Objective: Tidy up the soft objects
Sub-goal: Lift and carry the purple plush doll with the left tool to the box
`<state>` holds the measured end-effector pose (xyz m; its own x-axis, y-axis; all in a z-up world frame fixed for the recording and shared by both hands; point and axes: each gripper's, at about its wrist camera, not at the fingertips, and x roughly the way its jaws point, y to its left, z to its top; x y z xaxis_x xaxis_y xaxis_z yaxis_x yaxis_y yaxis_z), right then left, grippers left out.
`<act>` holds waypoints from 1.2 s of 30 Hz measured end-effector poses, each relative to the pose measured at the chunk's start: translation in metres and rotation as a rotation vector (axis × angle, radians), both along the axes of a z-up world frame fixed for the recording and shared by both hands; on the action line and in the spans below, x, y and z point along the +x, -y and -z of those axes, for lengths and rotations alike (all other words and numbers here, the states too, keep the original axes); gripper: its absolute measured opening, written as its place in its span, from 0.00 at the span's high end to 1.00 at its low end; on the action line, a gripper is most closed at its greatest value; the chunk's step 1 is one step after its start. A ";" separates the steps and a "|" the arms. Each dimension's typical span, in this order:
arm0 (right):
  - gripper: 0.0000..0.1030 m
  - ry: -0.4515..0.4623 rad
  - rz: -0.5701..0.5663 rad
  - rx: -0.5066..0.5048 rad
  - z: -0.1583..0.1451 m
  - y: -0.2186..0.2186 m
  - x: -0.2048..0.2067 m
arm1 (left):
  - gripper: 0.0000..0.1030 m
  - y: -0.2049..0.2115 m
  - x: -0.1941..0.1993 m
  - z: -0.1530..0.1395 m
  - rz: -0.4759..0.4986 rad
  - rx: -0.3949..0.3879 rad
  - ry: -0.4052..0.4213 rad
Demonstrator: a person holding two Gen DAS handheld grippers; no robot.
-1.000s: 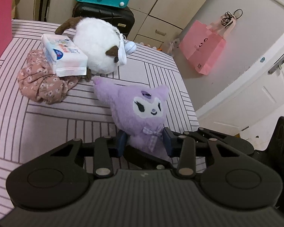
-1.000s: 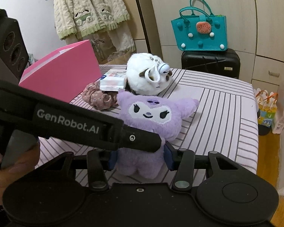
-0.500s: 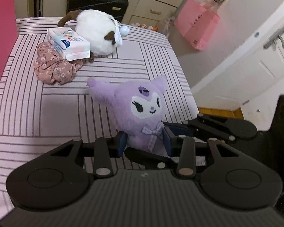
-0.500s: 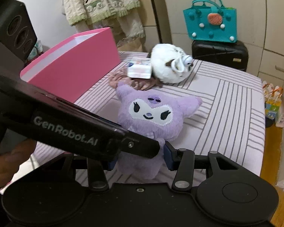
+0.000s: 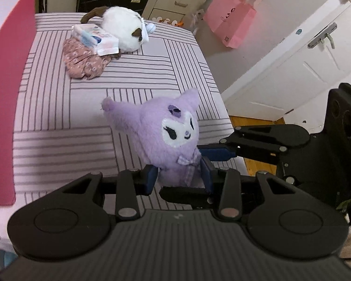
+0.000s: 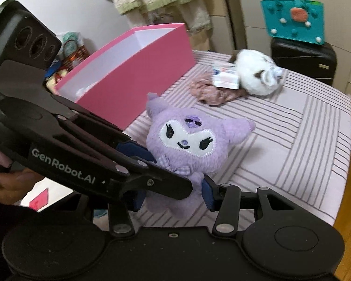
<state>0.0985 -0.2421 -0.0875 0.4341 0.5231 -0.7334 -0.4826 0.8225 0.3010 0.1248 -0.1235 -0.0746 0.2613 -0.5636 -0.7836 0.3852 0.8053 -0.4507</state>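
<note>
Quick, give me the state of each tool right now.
Left tool: closed on the purple plush, at its body.
Right tool: closed on the same purple plush, lower down.

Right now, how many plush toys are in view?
2. The purple plush is held off the bed by both grippers. The white plush lies at the far end of the bed beside a tissue pack. The pink box's inside is mostly hidden.

You see a purple plush (image 5: 166, 135) with a white face and checked bow, a white-and-brown plush (image 5: 125, 29), dusty-pink floral cloth (image 5: 84, 62), a pink box (image 6: 128, 75), lilac bedding (image 5: 65, 117) with dark stripes, and a teal bag (image 6: 292, 21).
</note>
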 end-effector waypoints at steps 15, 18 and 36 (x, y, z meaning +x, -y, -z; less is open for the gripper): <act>0.48 -0.014 -0.208 -0.018 -0.055 -0.052 -0.040 | 0.63 -0.063 -0.056 -0.046 -0.045 -0.020 -0.026; 0.48 -0.016 -0.253 -0.018 -0.064 -0.065 -0.047 | 0.63 -0.078 -0.066 -0.052 -0.057 -0.015 -0.035; 0.49 0.003 -0.430 0.013 -0.102 -0.151 -0.038 | 0.62 -0.165 -0.064 -0.088 -0.173 0.001 0.027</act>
<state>0.0602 -0.0912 0.0143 0.1763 0.6661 -0.7247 -0.7817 0.5422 0.3082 0.0603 0.0419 0.0130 0.3751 -0.5073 -0.7758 0.2530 0.8612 -0.4409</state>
